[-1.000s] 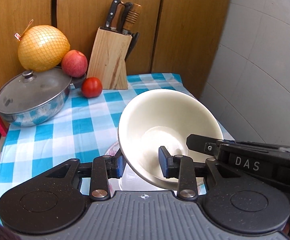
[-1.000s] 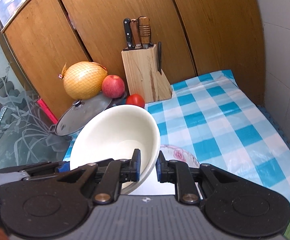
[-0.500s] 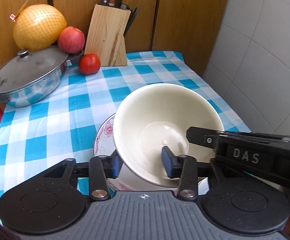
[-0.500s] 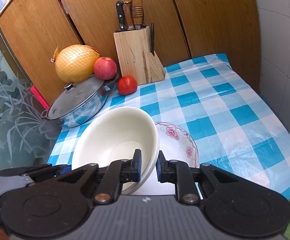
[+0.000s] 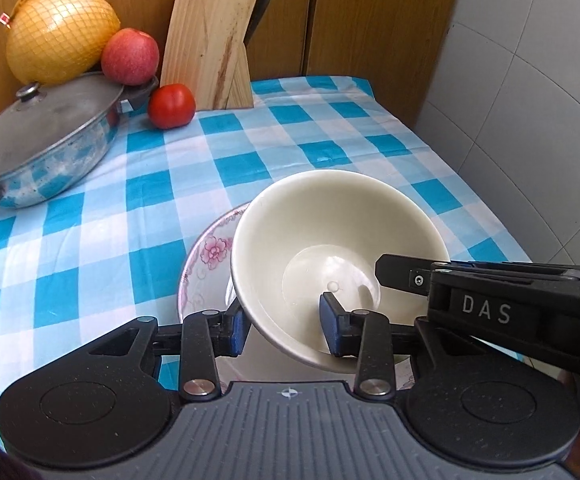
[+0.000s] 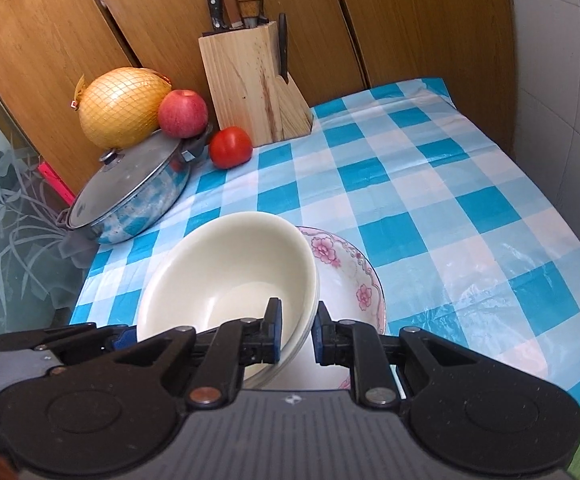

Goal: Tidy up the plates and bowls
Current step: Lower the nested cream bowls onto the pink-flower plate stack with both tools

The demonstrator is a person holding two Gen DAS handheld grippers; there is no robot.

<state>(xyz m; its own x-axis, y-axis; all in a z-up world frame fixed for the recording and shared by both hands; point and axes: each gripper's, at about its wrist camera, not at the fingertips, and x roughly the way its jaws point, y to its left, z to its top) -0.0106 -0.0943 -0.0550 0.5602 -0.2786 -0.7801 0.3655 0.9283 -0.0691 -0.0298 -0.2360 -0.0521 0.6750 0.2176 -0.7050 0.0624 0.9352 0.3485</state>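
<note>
A stack of cream bowls (image 5: 330, 240) (image 6: 225, 276) is held tilted over a floral plate (image 5: 209, 256) (image 6: 354, 276) on the checked cloth. My left gripper (image 5: 283, 330) is shut on the stack's near-left rim, one pad outside and one inside. My right gripper (image 6: 296, 330) is shut on the stack's right rim; it also shows in the left wrist view (image 5: 394, 276) as a black arm marked DAS. The stack's underside is hidden, so I cannot tell whether it touches the plate.
A lidded steel pot (image 5: 45, 140) (image 6: 129, 188) stands at the back left, with a netted pomelo (image 5: 61, 36), an apple (image 5: 129, 56) and a tomato (image 5: 171, 106) by it. A wooden knife block (image 5: 209, 44) (image 6: 249, 80) stands against the wooden cupboards. A tiled wall is right.
Both grippers have come down with the bowl stack towards the floral plate. The stack now sits lower and closer over the plate, and more of the tablecloth shows beyond it.
</note>
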